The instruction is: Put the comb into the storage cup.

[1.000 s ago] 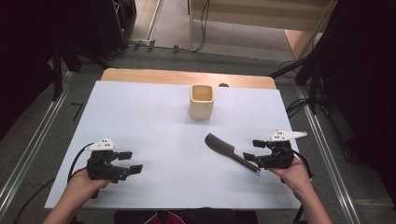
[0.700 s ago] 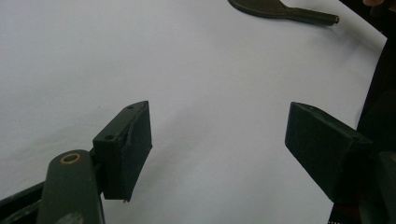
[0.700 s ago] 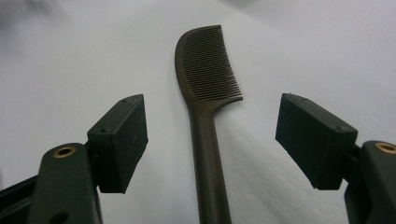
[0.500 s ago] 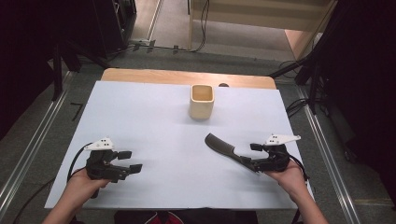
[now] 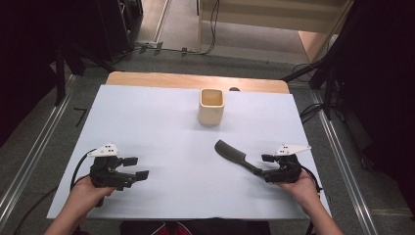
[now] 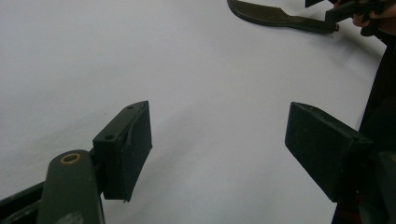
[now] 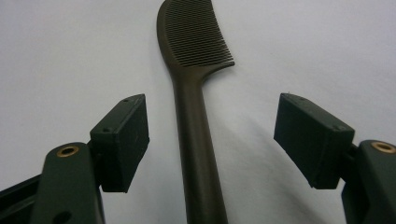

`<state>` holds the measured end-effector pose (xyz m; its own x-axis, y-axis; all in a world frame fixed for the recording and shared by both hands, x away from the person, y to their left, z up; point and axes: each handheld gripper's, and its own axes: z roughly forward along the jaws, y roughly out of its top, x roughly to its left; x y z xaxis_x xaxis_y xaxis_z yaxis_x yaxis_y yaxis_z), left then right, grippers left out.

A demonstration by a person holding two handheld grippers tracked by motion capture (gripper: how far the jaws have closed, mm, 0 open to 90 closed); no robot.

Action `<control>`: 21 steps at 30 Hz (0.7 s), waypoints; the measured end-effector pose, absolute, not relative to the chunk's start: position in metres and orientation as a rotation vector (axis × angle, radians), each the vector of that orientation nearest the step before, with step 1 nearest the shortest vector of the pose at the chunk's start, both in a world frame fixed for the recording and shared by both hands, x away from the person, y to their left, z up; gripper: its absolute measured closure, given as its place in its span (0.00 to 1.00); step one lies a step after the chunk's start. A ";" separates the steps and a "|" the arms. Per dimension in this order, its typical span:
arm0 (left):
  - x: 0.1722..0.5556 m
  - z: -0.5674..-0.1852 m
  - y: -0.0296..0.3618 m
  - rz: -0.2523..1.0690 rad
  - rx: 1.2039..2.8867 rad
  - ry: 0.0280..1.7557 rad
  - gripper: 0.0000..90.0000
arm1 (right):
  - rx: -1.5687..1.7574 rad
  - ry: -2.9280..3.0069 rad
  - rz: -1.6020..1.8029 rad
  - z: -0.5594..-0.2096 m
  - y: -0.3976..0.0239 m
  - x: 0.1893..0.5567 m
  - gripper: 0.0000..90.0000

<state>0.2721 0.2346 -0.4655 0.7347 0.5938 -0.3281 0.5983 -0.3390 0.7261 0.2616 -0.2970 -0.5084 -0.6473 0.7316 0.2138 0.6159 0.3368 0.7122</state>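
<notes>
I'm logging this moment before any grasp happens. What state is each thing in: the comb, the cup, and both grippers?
Comb: flat on the table, handle between the right gripper's open jaws, not gripped.
Cup: upright, open top, looks empty.
Left gripper: open, nothing between its jaws.
Right gripper: open, straddling the comb's handle.

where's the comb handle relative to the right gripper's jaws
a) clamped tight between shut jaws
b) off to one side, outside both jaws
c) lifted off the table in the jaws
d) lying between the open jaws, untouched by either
d: in the right gripper view the comb lies flat on the white table cover, its handle running up the gap of the right gripper, whose jaws stand wide apart with space on both sides.
</notes>
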 end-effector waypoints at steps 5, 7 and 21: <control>0.274 -0.465 0.234 -0.004 2.025 0.901 0.27 | 1.222 2.460 1.190 -0.511 -0.296 0.259 0.29; 0.275 -0.465 0.234 -0.003 2.022 0.900 0.27 | 1.222 2.473 1.179 -0.513 -0.296 0.258 0.29; 0.288 -0.465 0.225 -0.006 2.025 0.888 0.27 | 1.215 2.465 1.155 -0.522 -0.302 0.248 0.42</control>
<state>0.2877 0.2250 -0.4648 0.7424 0.5852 -0.3263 0.5898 -0.3399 0.7325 0.2482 -0.3020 -0.5221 -0.6572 0.7316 0.1815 0.6076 0.3716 0.7019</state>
